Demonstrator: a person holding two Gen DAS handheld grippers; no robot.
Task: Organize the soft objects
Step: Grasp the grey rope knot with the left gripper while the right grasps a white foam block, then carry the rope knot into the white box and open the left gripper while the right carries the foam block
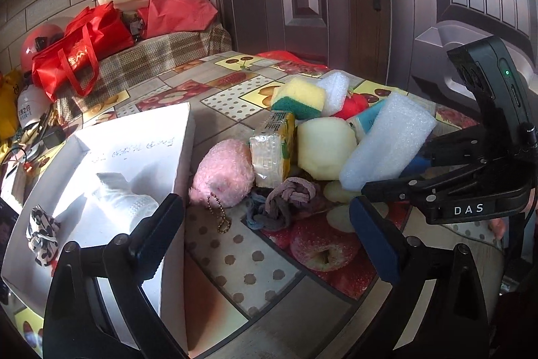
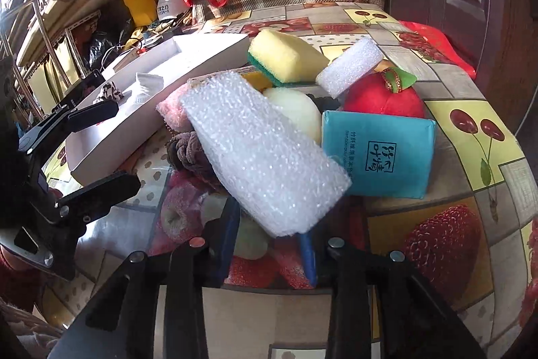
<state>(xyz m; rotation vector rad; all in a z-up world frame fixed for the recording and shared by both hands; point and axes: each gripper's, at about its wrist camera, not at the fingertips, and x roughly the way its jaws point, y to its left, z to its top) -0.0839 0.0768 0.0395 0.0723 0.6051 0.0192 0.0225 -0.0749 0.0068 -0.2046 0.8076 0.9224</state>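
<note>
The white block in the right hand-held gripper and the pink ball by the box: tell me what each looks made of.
White block: looks like expanded polyethylene packing foam, matte with a glinting, bubbly cell texture; the right hand-held gripper is shut on its near end.
Pink ball: seemingly plush fabric, fuzzy pile, with a small metal bead chain; the filling cannot be seen.
</note>
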